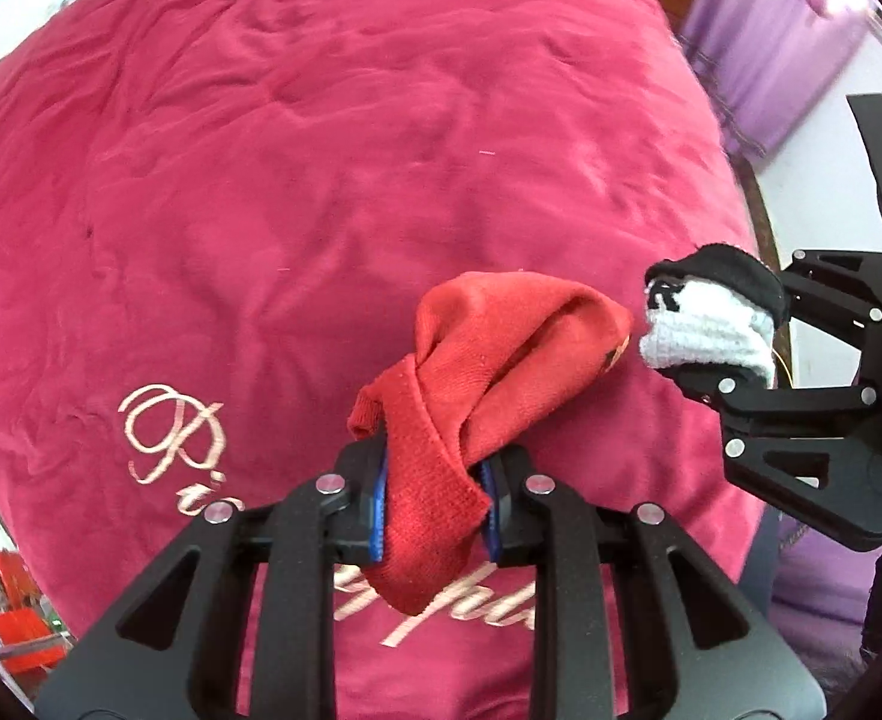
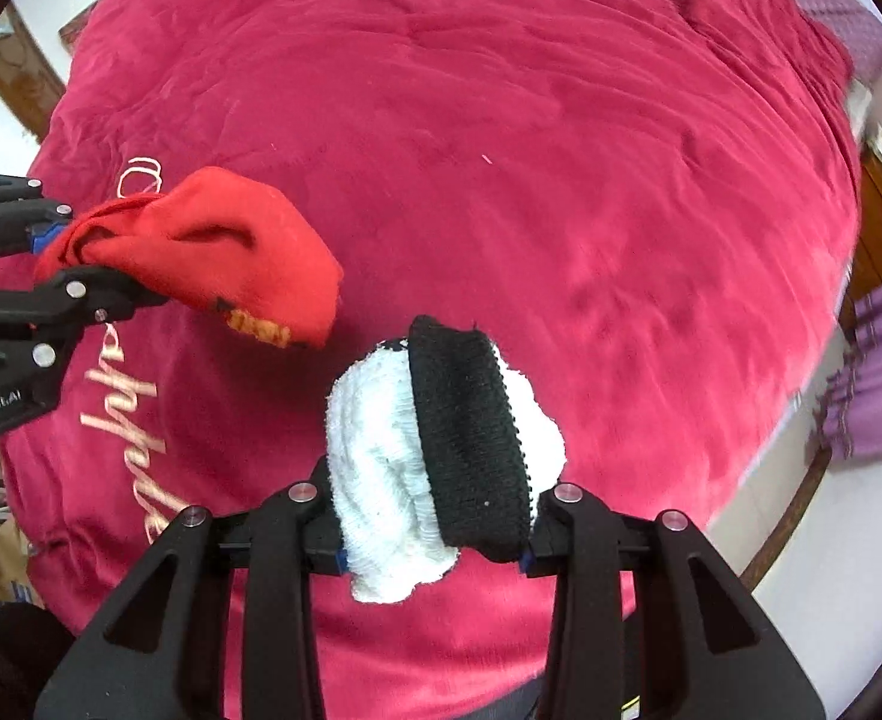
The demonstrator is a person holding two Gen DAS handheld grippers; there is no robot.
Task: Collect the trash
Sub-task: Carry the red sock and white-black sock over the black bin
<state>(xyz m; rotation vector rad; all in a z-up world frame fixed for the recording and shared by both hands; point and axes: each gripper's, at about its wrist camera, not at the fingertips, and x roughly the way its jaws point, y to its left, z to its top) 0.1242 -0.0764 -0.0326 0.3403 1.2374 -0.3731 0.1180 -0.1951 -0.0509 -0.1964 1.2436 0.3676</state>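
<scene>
Red sock [image 1: 465, 396]: bunched, pinched in the left gripper [image 1: 435, 504], lifted clear above the blanket; loose end droops below the pads.
White-and-black sock [image 2: 441, 456]: rolled up, wedged in the right gripper [image 2: 435, 540], also off the blanket.
Left gripper: jaws clamped tight on the red sock, blue pads showing either side.
Right gripper: jaws pressed on the white-and-black sock, black cuff on top.
Spacing: the two socks hang just beside each other, not touching.
Blanket [image 1: 321, 150]: crimson plush, cream script embroidery [image 1: 171, 438], rumpled.
Surroundings: purple curtain [image 1: 771, 48] at the edge.
</scene>
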